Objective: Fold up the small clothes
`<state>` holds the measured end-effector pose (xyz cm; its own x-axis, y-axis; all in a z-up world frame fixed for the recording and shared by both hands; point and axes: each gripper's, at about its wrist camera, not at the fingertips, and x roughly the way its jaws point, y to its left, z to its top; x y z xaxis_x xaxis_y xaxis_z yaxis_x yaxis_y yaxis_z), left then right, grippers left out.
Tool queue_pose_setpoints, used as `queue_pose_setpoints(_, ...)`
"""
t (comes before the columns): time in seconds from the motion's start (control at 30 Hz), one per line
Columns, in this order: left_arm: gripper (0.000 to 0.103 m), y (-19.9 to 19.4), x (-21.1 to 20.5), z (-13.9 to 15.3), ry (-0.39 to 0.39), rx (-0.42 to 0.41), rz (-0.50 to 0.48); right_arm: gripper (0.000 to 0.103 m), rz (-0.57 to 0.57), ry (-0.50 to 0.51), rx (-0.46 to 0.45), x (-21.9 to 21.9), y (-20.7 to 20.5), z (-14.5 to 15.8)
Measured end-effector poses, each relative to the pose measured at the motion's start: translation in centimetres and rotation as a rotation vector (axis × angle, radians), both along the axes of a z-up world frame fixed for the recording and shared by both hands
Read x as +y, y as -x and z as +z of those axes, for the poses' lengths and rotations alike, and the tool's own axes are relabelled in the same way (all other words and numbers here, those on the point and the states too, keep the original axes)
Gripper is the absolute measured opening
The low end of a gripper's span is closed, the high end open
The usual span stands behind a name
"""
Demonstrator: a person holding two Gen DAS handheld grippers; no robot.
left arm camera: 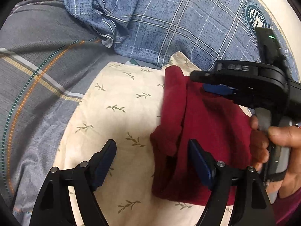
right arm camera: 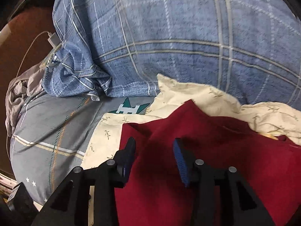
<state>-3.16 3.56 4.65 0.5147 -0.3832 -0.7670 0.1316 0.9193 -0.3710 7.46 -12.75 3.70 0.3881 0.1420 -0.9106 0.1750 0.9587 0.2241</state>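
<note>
While the dark red knitted garment [left arm camera: 205, 131] lies partly folded on the cream leaf-printed cloth [left arm camera: 120, 113] spread over the bed, both tongs stand wide apart and grip nothing. The left tongs [left arm camera: 152, 160] straddle the garment's left edge, its bulk ahead and to their right. The right tongs [right arm camera: 154, 156] hover just over its middle; whether they touch it I cannot tell. Closing carelessly could also pinch the cream cloth beneath, dragging it along and spoiling the fold.
</note>
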Motion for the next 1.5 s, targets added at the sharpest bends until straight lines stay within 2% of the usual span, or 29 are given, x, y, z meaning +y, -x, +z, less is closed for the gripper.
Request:
queue_pose_setpoints(0.1,0.078,0.1,0.1,0.0,0.006,0.004,0.001,0.037,-0.003,0.056,0.059,1.0,-1.5,-2.0)
queue_pose_setpoints(0.13,0.078,0.1,0.2,0.0,0.007,0.007,0.002,0.022,0.007,0.092,0.070,1.3,-2.0,-2.7)
queue_pose_setpoints(0.2,0.078,0.1,0.3,0.1,0.012,0.011,0.003,0.011,0.018,0.158,0.051,1.2,-1.8,-2.9)
queue_pose_setpoints(0.23,0.078,0.1,0.4,0.2,0.017,0.011,0.004,0.007,0.020,0.146,0.039,0.8,-1.6,-2.8)
queue_pose_setpoints(0.33,0.078,0.3,0.9,0.5,0.029,-0.002,0.015,0.003,0.028,0.043,-0.028,0.6,-1.0,-1.1)
queue_pose_setpoints(0.37,0.078,0.4,1.0,0.6,0.038,-0.005,0.017,0.000,0.040,0.035,-0.043,0.8,-1.0,-0.6)
queue_pose_setpoints(0.43,0.078,0.4,1.2,0.7,0.066,-0.006,0.015,0.000,0.071,0.008,-0.064,1.7,-1.4,-0.4)
queue_pose_setpoints(0.57,0.078,0.5,1.2,0.4,0.053,0.002,0.013,0.001,0.068,0.102,-0.029,3.0,-1.9,-1.9)
queue_pose_setpoints(0.67,0.078,0.4,1.1,0.5,0.052,-0.003,0.012,0.013,0.038,0.030,-0.028,1.7,-0.8,-1.1)
queue_pose_setpoints(0.73,0.078,0.4,0.9,0.5,0.047,-0.004,0.007,0.040,0.020,0.020,-0.036,0.8,-0.1,-0.2)
queue_pose_setpoints(0.8,0.078,0.3,0.5,0.2,0.033,0.003,0.003,0.049,0.041,0.019,-0.048,1.0,0.0,0.2)
queue_pose_setpoints(0.9,0.078,0.3,0.2,0.1,0.016,0.008,-0.002,0.049,0.112,0.098,-0.043,2.8,-0.7,-0.1)
queue_pose_setpoints(0.97,0.078,0.2,0.3,0.0,0.017,0.009,0.004,0.043,0.190,0.190,-0.014,4.8,-1.4,-1.6)
queue_pose_setpoints(1.03,0.078,0.0,0.2,-0.1,0.014,0.015,0.007,0.041,0.201,0.231,0.031,5.6,-2.2,-3.8)
queue_pose_setpoints(1.1,0.078,0.0,0.0,-0.2,0.008,0.019,0.006,0.043,0.194,0.211,0.010,5.3,-2.2,-3.7)
queue_pose_setpoints(1.17,0.078,0.0,-0.2,-0.1,0.004,0.015,0.003,0.044,0.159,0.114,-0.046,4.0,-1.3,-1.7)
queue_pose_setpoints(1.2,0.078,0.0,-0.1,-0.2,0.005,0.016,0.003,0.053,0.142,0.080,-0.055,3.4,-0.8,-1.0)
queue_pose_setpoints(1.23,0.078,-0.1,-0.1,-0.2,0.009,0.020,0.003,0.067,0.118,0.043,-0.059,2.6,-0.3,-0.1)
queue_pose_setpoints(1.3,0.078,0.0,-0.1,-0.2,0.009,0.020,0.003,0.084,0.062,0.032,-0.055,0.9,0.7,1.3)
queue_pose_setpoints(1.37,0.078,0.0,-0.1,-0.2,0.004,0.017,0.003,0.086,0.020,0.057,-0.037,0.0,1.1,1.7)
queue_pose_setpoints(1.5,0.078,0.3,-0.3,-0.3,-0.008,0.013,0.006,0.087,0.022,0.020,0.060,0.8,0.3,-0.9)
